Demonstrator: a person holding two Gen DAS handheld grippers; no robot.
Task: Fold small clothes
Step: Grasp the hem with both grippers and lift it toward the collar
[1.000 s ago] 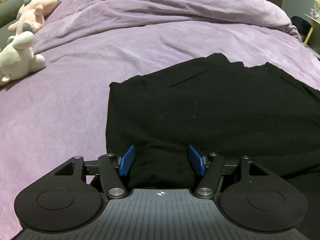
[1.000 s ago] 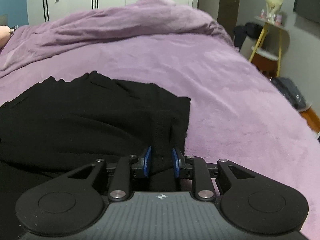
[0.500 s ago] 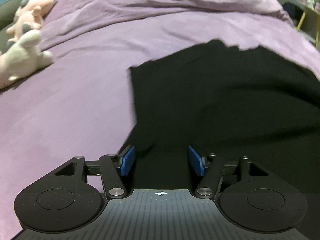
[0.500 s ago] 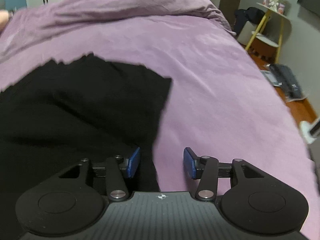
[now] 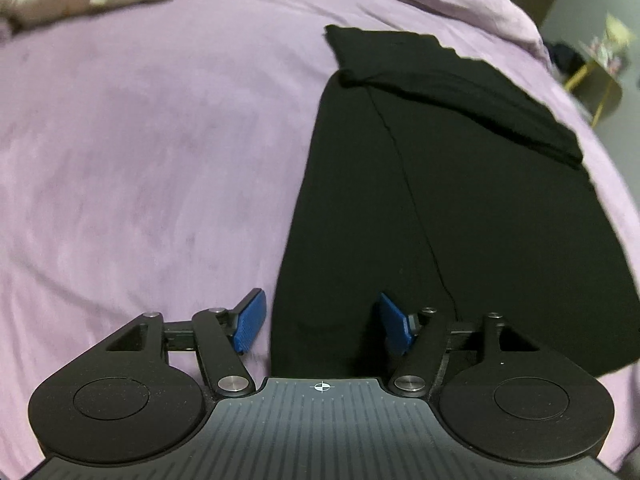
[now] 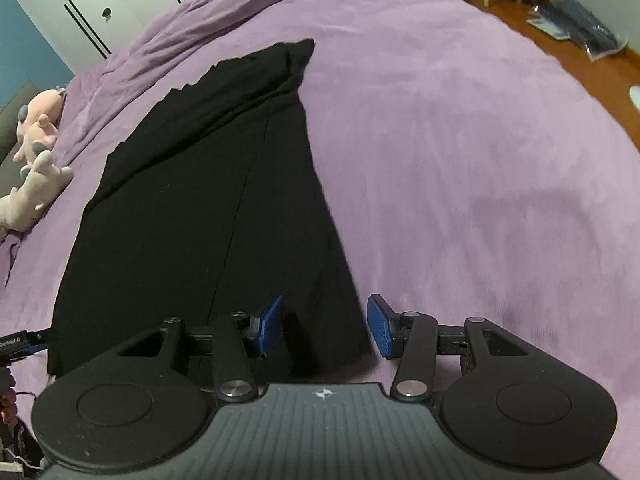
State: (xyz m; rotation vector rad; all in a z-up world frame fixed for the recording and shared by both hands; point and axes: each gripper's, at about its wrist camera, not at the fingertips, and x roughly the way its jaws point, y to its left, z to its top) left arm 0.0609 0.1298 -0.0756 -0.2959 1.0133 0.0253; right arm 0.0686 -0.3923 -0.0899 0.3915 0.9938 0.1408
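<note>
A black knit garment [image 5: 460, 208] lies spread flat on the purple fleece bed cover [image 5: 140, 160], filling the centre and right of the left wrist view and the centre-left of the right wrist view [image 6: 200, 200]. Its far end is folded over into a thicker band. The left hand-held gripper [image 5: 322, 326] stands wide, blue pads straddling the garment's near left edge. The right hand-held gripper [image 6: 324, 326] is also wide, over the near right corner. Pink and white plush toys [image 6: 36, 152] sit at the left edge.
</note>
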